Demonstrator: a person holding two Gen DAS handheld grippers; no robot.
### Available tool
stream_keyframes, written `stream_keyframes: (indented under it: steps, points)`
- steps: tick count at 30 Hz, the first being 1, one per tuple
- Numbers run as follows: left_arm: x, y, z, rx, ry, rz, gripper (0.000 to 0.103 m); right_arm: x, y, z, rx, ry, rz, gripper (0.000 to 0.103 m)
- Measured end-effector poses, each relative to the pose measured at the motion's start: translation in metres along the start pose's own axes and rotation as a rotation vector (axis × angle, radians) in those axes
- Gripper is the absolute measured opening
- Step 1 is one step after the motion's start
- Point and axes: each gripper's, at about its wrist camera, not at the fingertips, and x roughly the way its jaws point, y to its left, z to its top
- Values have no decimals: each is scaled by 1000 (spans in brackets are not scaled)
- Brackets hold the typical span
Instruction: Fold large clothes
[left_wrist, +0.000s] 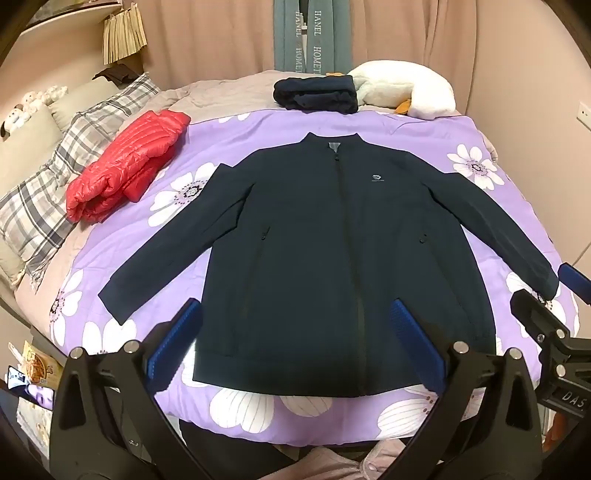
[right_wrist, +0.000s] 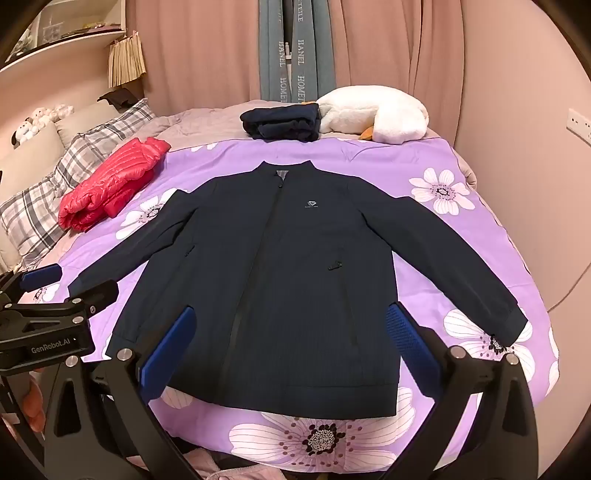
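Note:
A dark navy zip jacket (left_wrist: 332, 251) lies flat, front up, on the purple floral quilt (left_wrist: 258, 125), collar far, hem near, both sleeves spread out; it also shows in the right wrist view (right_wrist: 295, 288). My left gripper (left_wrist: 295, 343) is open and empty, hovering above the jacket's hem. My right gripper (right_wrist: 291, 354) is open and empty, also above the hem. The right gripper shows at the right edge of the left wrist view (left_wrist: 554, 295), the left gripper at the left edge of the right wrist view (right_wrist: 59, 288).
A folded red puffer jacket (left_wrist: 125, 162) lies at the quilt's left. A folded dark garment (left_wrist: 317, 94) and a white plush toy (left_wrist: 406, 88) sit at the far edge. Plaid pillows (left_wrist: 55, 177) lie left. Curtains hang behind.

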Motion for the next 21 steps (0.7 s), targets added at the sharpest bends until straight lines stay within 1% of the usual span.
stream_keyframes:
  steps: [4, 21]
  points:
    - [1, -1, 0, 4, 3, 9, 101, 1, -1, 0, 2, 0, 0, 102]
    - [3, 3, 2, 11, 3, 5, 101, 4, -5, -1, 2, -2, -3, 102]
